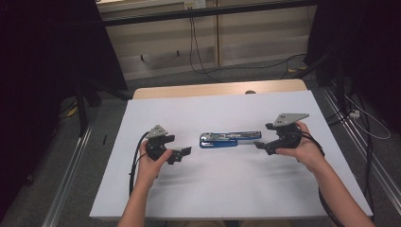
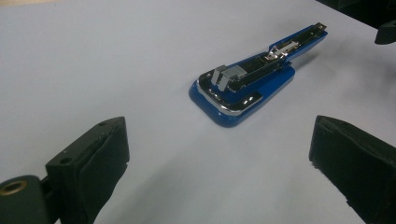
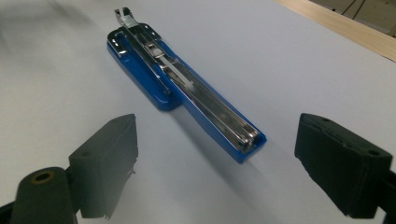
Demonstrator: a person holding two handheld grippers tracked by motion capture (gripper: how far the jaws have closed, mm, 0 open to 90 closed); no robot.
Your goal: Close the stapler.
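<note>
High view: a blue stapler (image 1: 230, 139) lies mid-table (image 1: 283, 189), well clear of every edge, between the left gripper (image 1: 182, 154) and right gripper (image 1: 261, 145), both spread, holding nothing.

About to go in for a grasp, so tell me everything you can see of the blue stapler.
The blue stapler lies flat on the white table cover, near its middle, lengthwise between the left tongs and the right tongs. It is opened out: glossy blue plastic body, with the shiny metal staple channel and a spring mechanism exposed on top. One end is wide and rounded with a chrome plate, the other narrow. Both tongs are open and apart from it; nothing but the cover touches it.
</note>
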